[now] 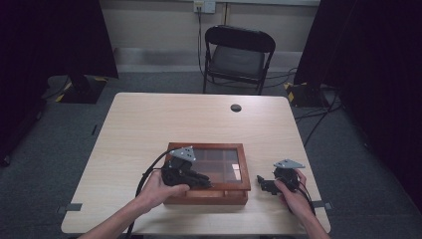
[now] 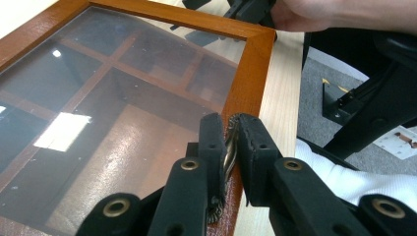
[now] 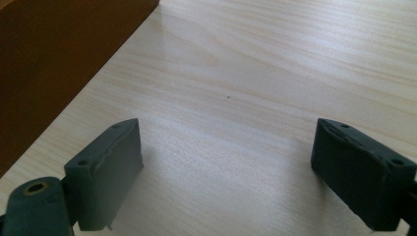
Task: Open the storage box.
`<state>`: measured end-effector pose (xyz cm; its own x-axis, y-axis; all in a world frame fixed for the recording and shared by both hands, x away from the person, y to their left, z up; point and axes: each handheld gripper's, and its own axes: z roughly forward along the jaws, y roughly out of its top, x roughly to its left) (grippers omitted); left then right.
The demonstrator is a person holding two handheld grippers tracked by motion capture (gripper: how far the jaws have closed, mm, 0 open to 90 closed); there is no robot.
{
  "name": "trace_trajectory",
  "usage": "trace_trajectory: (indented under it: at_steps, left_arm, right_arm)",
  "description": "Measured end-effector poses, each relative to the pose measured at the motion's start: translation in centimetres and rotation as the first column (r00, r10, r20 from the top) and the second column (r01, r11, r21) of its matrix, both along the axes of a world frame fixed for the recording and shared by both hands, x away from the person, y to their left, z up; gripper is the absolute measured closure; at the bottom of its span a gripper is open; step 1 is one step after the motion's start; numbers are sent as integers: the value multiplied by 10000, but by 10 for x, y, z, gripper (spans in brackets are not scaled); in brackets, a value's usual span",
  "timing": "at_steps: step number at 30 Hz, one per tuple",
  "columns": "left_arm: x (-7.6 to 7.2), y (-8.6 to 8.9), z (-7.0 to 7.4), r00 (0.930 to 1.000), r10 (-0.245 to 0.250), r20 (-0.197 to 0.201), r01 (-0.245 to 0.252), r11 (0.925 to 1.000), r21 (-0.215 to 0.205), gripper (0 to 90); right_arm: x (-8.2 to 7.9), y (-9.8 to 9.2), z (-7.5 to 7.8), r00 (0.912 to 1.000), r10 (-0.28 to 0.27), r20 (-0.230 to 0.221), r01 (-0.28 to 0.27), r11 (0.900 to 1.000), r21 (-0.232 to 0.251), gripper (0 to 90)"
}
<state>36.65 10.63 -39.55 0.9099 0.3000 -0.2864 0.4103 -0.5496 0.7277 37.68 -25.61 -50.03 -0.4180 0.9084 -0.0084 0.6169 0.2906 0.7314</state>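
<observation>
Box: a wooden box (image 1: 209, 195) with a glass lid (image 2: 98, 108) is sitting near the front edge of the table (image 1: 149, 119), slightly right of centre; dividers are showing through the glass.
Left gripper position: the left gripper (image 1: 204, 180) is lying over the box's front-left part, held by the left hand (image 1: 159, 191).
Left jaws: they are nearly closed and are pinching a small metal clasp (image 2: 229, 150) on the lid's wooden frame (image 2: 251, 73); the 2 pads are pressing it from either side.
Right gripper position: the right gripper (image 1: 261, 183) is resting low over bare table just beside the box's right side, apart from it, held by the right hand (image 1: 293, 191).
Right jaws: they are standing wide apart, released and gripping nothing; in the right gripper view the gripper (image 3: 226, 169) is facing plain tabletop (image 3: 275, 73), with the box wall (image 3: 54, 54) at the left.
Edges: the box's front face is lying close to the table's near edge; the right hand is working close to the front-right corner.
Open room: the far half and left side of the table are lying open; a grommet hole (image 1: 236, 107) is sitting near the far edge, and a folding chair (image 1: 238, 57) is standing beyond it.
</observation>
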Motion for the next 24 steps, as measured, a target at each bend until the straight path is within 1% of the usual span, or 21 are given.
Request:
trace_trajectory:
  at_steps: [4,5,9,10,12,16,17,18,20,21,23,24]
  left_arm:
    - [2,1,3,10000,-64,-29,64,9999,-113,810]
    - [2,1,4,10000,11,-43,-11,10000,-81,810]
    - [3,-1,8,10000,41,-21,-41,10000,-44,810]
    - [3,-1,8,9999,113,-9,-113,9998,-141,809]
    - [4,0,10,10000,65,19,-65,9999,-133,809]
    - [5,-2,14,9999,-145,93,144,9998,139,811]
    - [6,-3,15,9994,-269,210,264,9994,243,811]
    - [5,-4,15,9995,-241,209,238,9996,171,812]
    - [6,-4,16,9993,-261,249,256,9995,208,812]
    - [6,-4,18,9994,-223,275,219,9997,130,812]
    - [8,-2,21,9995,-203,255,199,9997,146,812]
    - [9,-2,22,9994,-213,275,212,9998,39,812]
  right_arm:
    - [0,0,0,10000,-1,-3,1,10000,3,113]
    - [0,0,0,10000,0,-2,0,10000,1,113]
    - [0,0,0,10000,4,-2,-4,10000,-6,113]
    - [0,0,0,10000,1,-2,-1,10000,2,113]
    - [0,0,0,10000,0,-3,0,10000,2,113]
    - [0,0,0,10000,1,-2,-1,10000,2,113]
    - [0,0,0,10000,2,-1,-2,10000,2,113]
    - [0,0,0,10000,0,-2,0,10000,2,113]
    - [0,0,0,10000,1,-1,-1,10000,3,113]
    - [0,0,0,10000,7,-3,-7,10000,-6,113]
    - [0,0,0,10000,6,-2,-6,10000,-3,113]
    - [0,0,0,10000,0,-2,0,10000,3,113]
